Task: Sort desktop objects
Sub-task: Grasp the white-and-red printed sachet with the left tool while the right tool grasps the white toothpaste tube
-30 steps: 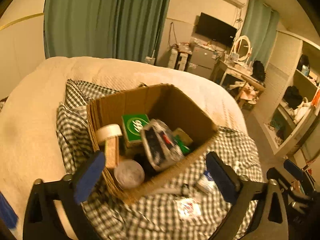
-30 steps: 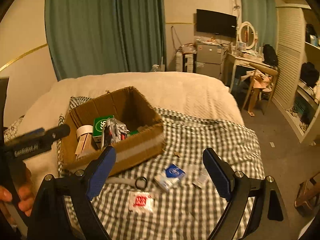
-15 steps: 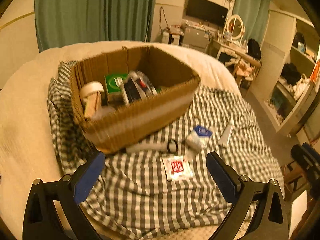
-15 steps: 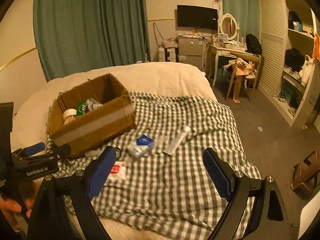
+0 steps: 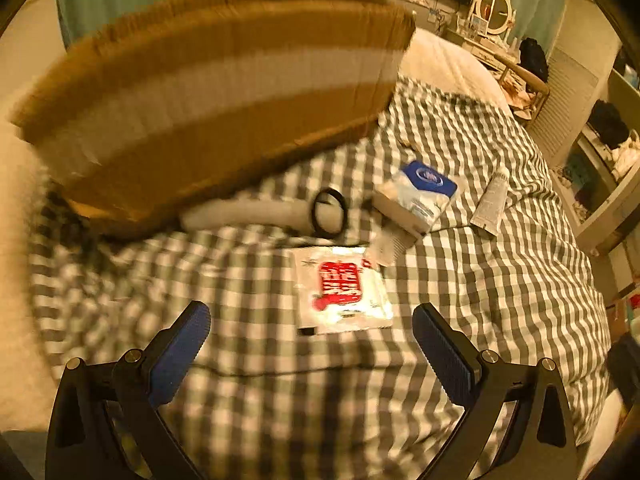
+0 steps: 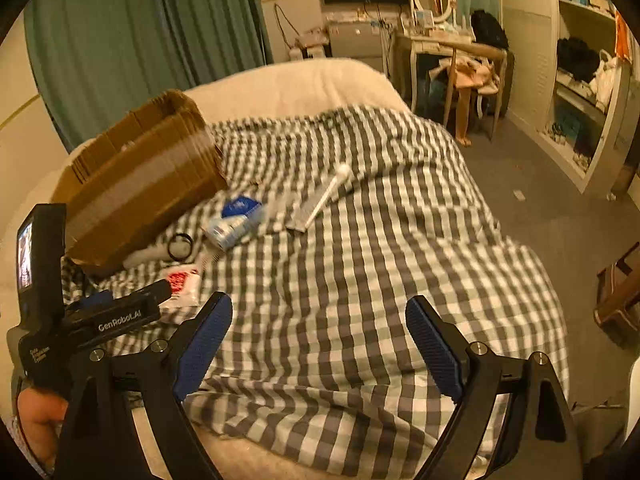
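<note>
Currently my left gripper (image 5: 311, 344) hangs over the flat white sachet with red lettering (image 5: 343, 290) on the checked bedspread (image 5: 500, 300), jaws wide apart, touching nothing. Risk: pinching cloth with the thin sachet. My right gripper (image 6: 319, 338) is likewise wide apart, empty.

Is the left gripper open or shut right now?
Open. The left gripper has its jaws spread wide with nothing between them, hovering over the red-printed packet on the checked cloth.
</note>
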Demonstrator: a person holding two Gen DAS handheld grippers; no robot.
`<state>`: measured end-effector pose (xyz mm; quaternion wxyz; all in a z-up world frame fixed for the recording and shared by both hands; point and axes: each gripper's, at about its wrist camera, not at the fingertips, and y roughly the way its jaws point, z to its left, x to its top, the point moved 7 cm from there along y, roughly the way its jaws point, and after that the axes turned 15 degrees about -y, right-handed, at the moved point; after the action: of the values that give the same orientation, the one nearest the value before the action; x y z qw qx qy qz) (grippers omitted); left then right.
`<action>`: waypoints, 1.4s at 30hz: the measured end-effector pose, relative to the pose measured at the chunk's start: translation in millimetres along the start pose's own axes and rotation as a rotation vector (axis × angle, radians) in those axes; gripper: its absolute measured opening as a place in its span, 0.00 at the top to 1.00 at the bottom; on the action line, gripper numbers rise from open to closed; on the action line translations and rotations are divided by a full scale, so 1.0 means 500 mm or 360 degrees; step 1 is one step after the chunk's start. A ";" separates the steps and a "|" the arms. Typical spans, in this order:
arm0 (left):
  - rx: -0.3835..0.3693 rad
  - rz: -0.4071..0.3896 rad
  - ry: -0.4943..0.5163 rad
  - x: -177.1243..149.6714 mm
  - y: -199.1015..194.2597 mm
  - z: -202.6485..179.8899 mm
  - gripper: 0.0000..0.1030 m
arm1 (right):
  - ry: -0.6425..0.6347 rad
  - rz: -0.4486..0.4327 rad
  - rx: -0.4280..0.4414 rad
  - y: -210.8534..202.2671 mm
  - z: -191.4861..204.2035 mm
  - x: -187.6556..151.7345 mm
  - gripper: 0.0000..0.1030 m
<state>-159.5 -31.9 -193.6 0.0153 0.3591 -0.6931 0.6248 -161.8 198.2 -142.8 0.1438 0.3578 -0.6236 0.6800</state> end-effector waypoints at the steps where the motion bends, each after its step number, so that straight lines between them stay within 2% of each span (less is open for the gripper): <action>1: 0.0016 0.0012 0.0000 0.001 0.011 -0.001 0.00 | 0.0007 0.0014 0.0003 0.015 -0.004 -0.001 0.14; 4: 0.0062 0.0037 -0.0009 0.009 0.047 -0.003 0.00 | 0.0029 0.0030 0.0017 0.049 -0.011 0.006 0.14; 8: 0.0041 0.0084 -0.0138 0.022 0.096 -0.010 0.00 | 0.0070 0.0057 0.0042 0.107 -0.011 0.036 0.14; 13: 0.0165 0.0047 0.0017 0.005 0.114 -0.024 0.00 | 0.0064 0.0053 0.0011 0.172 -0.007 0.087 0.14; 16: 0.0173 0.0004 0.0028 0.006 0.111 -0.024 0.10 | 0.0087 0.0070 -0.0007 0.222 -0.008 0.113 0.14; 17: 0.0177 -0.0001 0.0041 0.007 0.112 -0.024 0.18 | 0.0100 0.0074 -0.0013 0.242 -0.009 0.122 0.14; 19: 0.0167 -0.0023 0.0049 0.015 0.110 -0.021 0.45 | 0.0126 0.0083 -0.0029 0.268 -0.010 0.132 0.14; 20: 0.0145 -0.0041 0.0050 0.018 0.106 -0.021 0.78 | 0.0148 0.0081 -0.0062 0.282 -0.014 0.138 0.15; 21: 0.0128 -0.0048 0.0033 0.025 0.101 -0.017 0.89 | 0.0161 0.0075 -0.0088 0.290 -0.017 0.142 0.20; 22: 0.0112 -0.0039 0.0000 0.028 0.101 -0.011 0.89 | 0.0173 0.0069 -0.0110 0.300 -0.019 0.146 0.26; 25: 0.0027 0.0025 -0.0151 0.034 0.105 0.014 0.90 | 0.0183 0.0092 -0.0102 0.336 -0.018 0.157 0.32; 29: 0.0002 0.0016 -0.0199 0.036 0.096 0.023 0.93 | 0.0166 0.0118 -0.0152 0.375 -0.027 0.166 0.46; 31: -0.0026 0.0003 -0.0275 0.038 0.088 0.039 0.94 | 0.0158 0.0149 -0.0182 0.390 -0.034 0.165 0.63; 34: -0.0069 0.0051 -0.0370 0.037 0.097 0.056 0.94 | 0.0177 0.0160 -0.0216 0.390 -0.044 0.152 0.79; 37: -0.0050 0.0049 -0.0344 0.037 0.097 0.054 0.94 | 0.0193 0.0168 -0.0180 0.373 -0.043 0.138 0.87; 42: -0.0076 0.0046 -0.0340 0.040 0.090 0.062 0.94 | 0.0187 0.0169 -0.0084 0.316 -0.025 0.109 0.88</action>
<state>-184.5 -70.3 -229.6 -0.0593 0.4132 -0.7106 0.5663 -305.4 167.6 -223.8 0.1534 0.2797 -0.6499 0.6898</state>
